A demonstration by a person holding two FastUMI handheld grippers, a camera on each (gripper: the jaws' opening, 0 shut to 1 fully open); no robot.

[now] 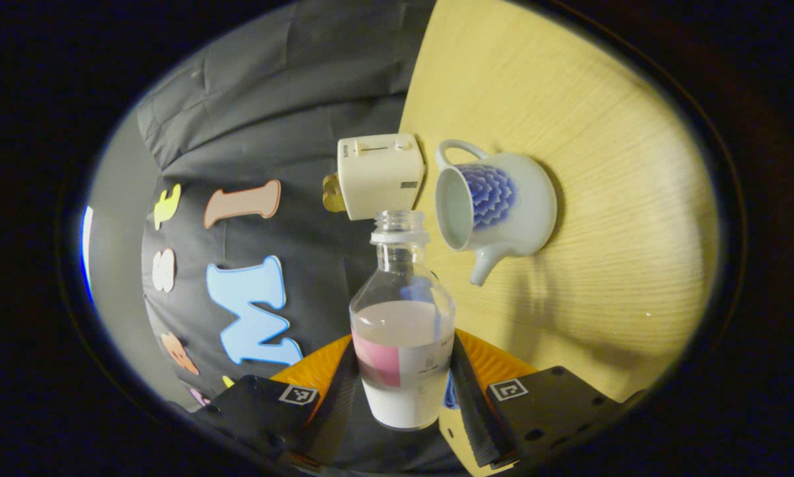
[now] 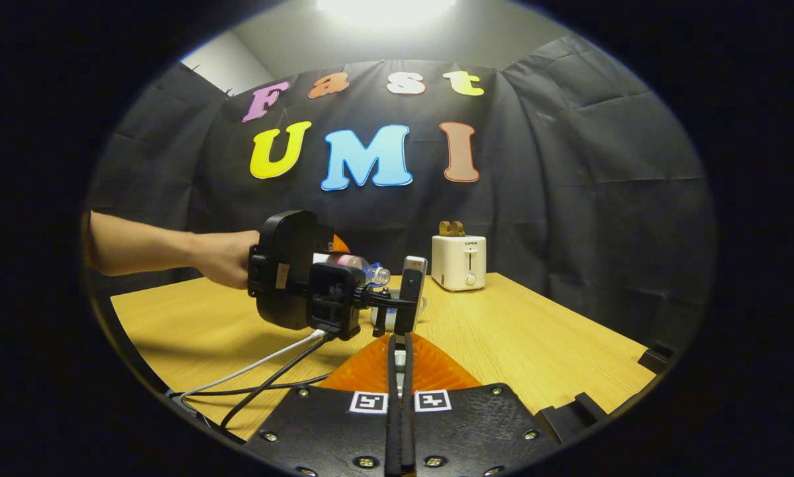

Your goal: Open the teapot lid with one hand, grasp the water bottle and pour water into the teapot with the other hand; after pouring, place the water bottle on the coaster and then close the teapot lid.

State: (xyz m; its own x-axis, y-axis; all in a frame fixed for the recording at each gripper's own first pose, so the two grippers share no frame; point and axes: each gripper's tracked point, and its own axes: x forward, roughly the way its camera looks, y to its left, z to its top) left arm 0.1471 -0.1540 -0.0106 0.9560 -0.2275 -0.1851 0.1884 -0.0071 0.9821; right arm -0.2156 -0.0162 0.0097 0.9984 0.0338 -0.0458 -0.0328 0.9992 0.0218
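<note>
In the left gripper view my left gripper (image 1: 403,354) is shut on a clear, uncapped water bottle (image 1: 402,318) about half full, with a pink and white label. The view is rolled, so the bottle lies tipped, its mouth near the white teapot (image 1: 502,205) with a blue pattern. The teapot stands on the table with its lid off and its opening bare. In the right gripper view the left gripper (image 2: 397,291), held by a hand (image 2: 224,258), carries the bottle (image 2: 363,270) over the teapot, which it hides. My right gripper (image 2: 400,341) is shut, with a small pale piece, apparently the lid, between its fingers.
A white toaster (image 1: 380,172) (image 2: 459,262) stands at the back of the wooden table (image 1: 602,199) (image 2: 536,331). Cables (image 2: 257,371) trail from the left gripper across the table's near left. A bit of blue (image 1: 448,396) shows beside the bottle's base.
</note>
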